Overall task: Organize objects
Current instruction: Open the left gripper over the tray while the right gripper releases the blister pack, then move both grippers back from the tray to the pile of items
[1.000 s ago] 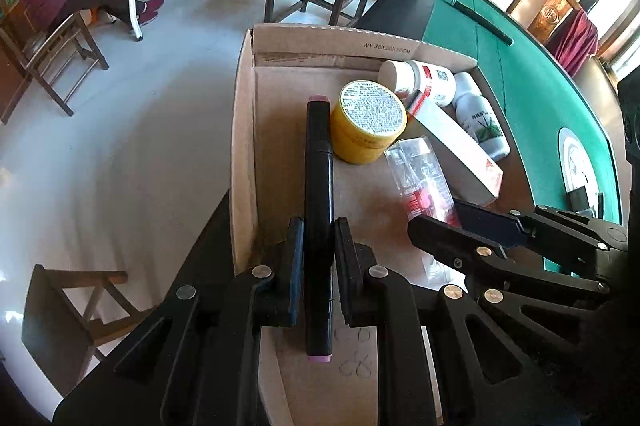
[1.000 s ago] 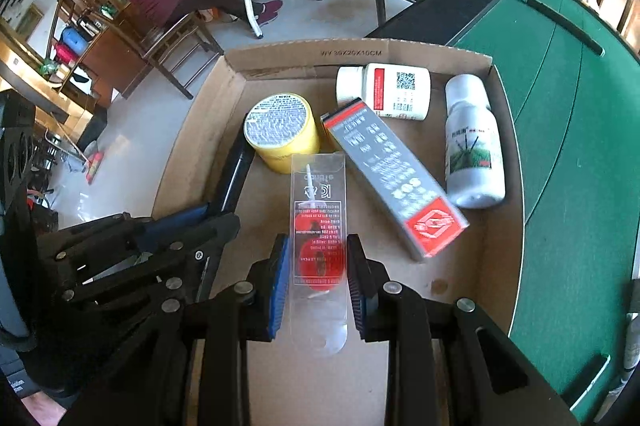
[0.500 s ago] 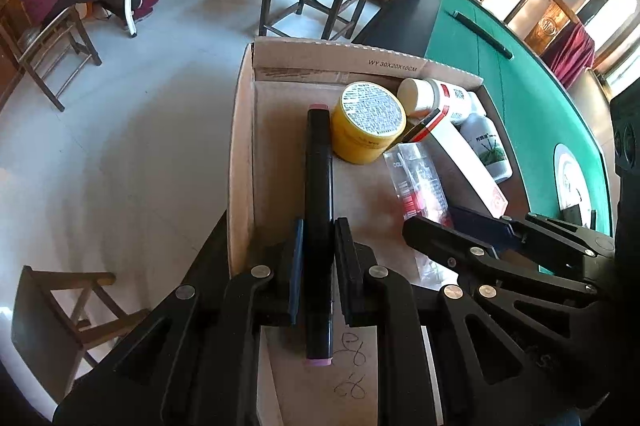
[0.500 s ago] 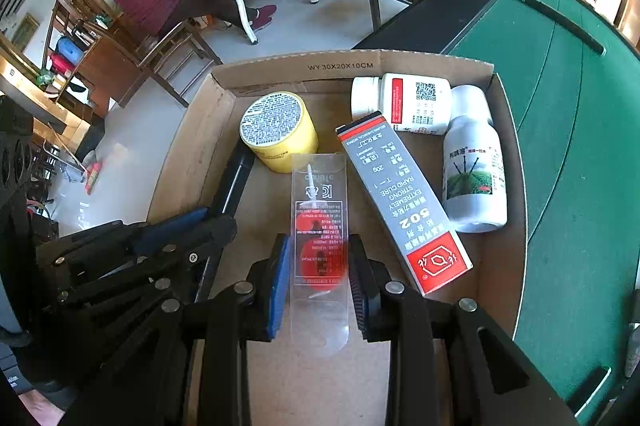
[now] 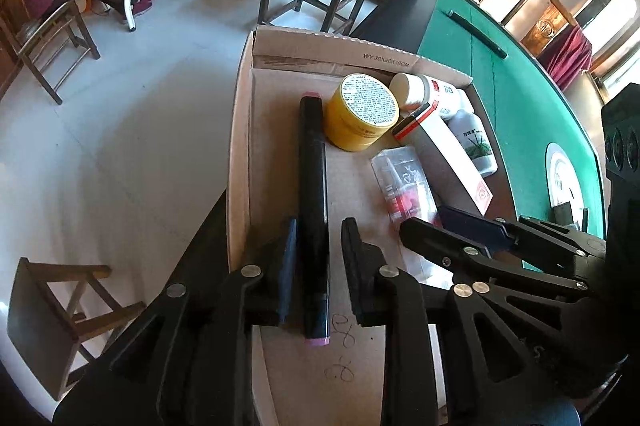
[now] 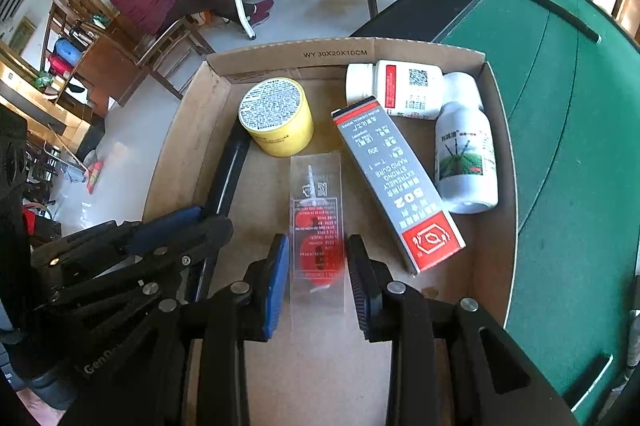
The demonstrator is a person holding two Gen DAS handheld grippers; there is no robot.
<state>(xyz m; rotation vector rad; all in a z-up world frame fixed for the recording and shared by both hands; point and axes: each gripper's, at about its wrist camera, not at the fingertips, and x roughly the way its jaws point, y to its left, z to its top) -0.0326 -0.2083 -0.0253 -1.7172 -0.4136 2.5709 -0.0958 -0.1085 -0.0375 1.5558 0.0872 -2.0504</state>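
Now that both tools have spread wide, the left tool [image 5: 316,258] frees the black marker [image 5: 314,185] and the right tool [image 6: 318,278] the clear glue packet [image 6: 318,226], both resting placed in the cardboard box [image 6: 192,117].

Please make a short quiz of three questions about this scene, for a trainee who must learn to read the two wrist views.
1. True or false: the left hand-held gripper is clamped on the black marker.
2. What lies between the fingers of the right hand-held gripper? A) yellow jar B) clear packet with red contents C) grey glue box
3. Fill in: every item lies inside the ____ box.

Key:
1. False; the jaws stand apart from the marker.
2. B, the clear packet.
3. cardboard.
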